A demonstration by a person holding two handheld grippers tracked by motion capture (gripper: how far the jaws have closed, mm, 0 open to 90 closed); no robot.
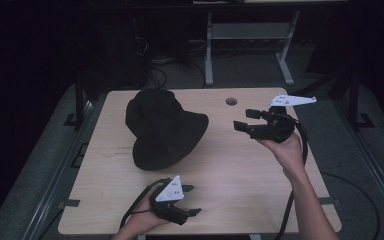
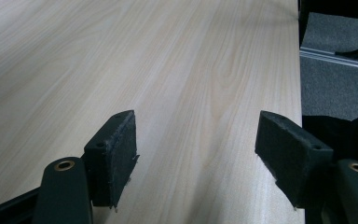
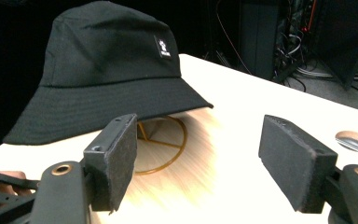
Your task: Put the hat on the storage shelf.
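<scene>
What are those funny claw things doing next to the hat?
A person sits at a wooden table holding a claw-like gripper in each hand. A black bucket hat rests on a thin gold wire stand, which peeks out under the brim. The right gripper is open, raised beside the hat and pointed toward it, but not touching it. The left gripper is open too, low over bare table near the person. Nothing is being held yet.

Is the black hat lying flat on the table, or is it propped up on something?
Propped up. In the right gripper view the black hat has its brim lifted off the table, with a gold wire stand showing underneath.
</scene>
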